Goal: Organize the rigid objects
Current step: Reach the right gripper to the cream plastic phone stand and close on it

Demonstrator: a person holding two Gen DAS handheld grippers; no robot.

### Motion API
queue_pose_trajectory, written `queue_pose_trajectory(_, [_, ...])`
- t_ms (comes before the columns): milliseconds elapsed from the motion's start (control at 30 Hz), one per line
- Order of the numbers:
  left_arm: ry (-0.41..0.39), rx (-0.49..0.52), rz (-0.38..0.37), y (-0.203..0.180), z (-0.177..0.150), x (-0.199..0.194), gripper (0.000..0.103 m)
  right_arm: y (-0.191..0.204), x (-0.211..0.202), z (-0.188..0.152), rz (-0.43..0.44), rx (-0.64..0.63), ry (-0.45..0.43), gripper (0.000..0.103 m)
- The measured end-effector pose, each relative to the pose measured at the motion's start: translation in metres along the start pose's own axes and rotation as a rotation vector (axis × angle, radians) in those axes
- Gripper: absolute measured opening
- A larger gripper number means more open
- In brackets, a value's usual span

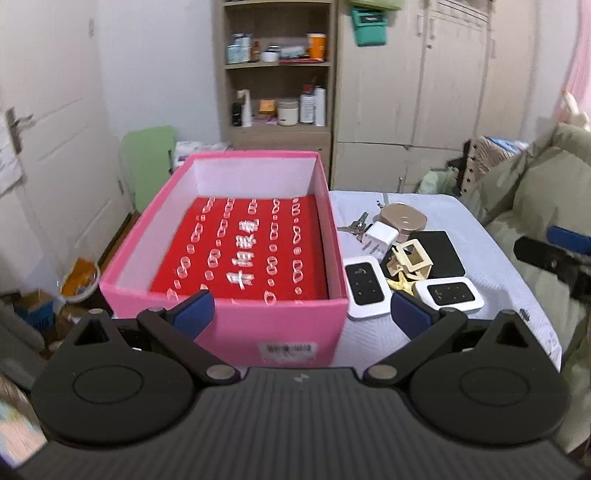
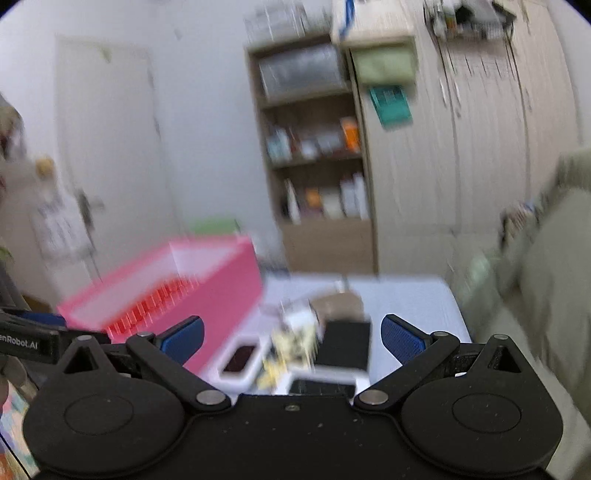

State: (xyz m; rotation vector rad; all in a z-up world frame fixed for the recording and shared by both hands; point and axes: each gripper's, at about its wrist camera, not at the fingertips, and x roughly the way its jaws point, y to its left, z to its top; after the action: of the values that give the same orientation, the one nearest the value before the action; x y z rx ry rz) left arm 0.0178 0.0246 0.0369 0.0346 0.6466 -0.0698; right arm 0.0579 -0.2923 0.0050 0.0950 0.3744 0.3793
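Wooden shelf unit (image 1: 277, 70) against the far wall, stocked with bottles, jars and an orange cup (image 1: 317, 46). Wardrobe (image 1: 417, 85) stands just beside it to the right; a teal basket (image 1: 369, 26) hangs at its top corner. White door (image 1: 48, 147) with metal handle on the left wall. Green board (image 1: 147, 162) leans near the wall corner. Cardboard boxes (image 1: 37, 310) clutter the floor at left. Olive bedding (image 1: 543, 192) heaped at right. Right wrist view is motion-blurred; same shelf unit and wardrobe discernible.
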Motion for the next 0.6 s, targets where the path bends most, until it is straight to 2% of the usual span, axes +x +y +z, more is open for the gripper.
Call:
queue_pose_trajectory(100, [0.011,0.070,-0.005,0.007,0.016,0.000,0.103,-0.019,0.012,0.008,0.040,0.056,0.039,0.103])
queue_pose_trajectory(133, [0.024,0.083,-0.022,0.010,0.021,0.002,0.103,-0.026,0.018,0.011,0.058,0.074,0.067,0.099])
queue_pose_trajectory(300, [0.125,0.147,-0.095,0.023,0.042,0.018,0.100,-0.044,0.040,0.019,0.155,0.110,0.171,0.091])
queue_pose_trajectory(433, [0.178,0.168,-0.084,0.037,0.054,0.036,0.098,-0.044,0.055,0.021,0.151,0.077,0.218,0.089])
queue_pose_trajectory(600, [0.240,0.158,-0.072,0.065,0.068,0.062,0.092,-0.045,0.080,0.020,0.144,0.056,0.293,0.080])
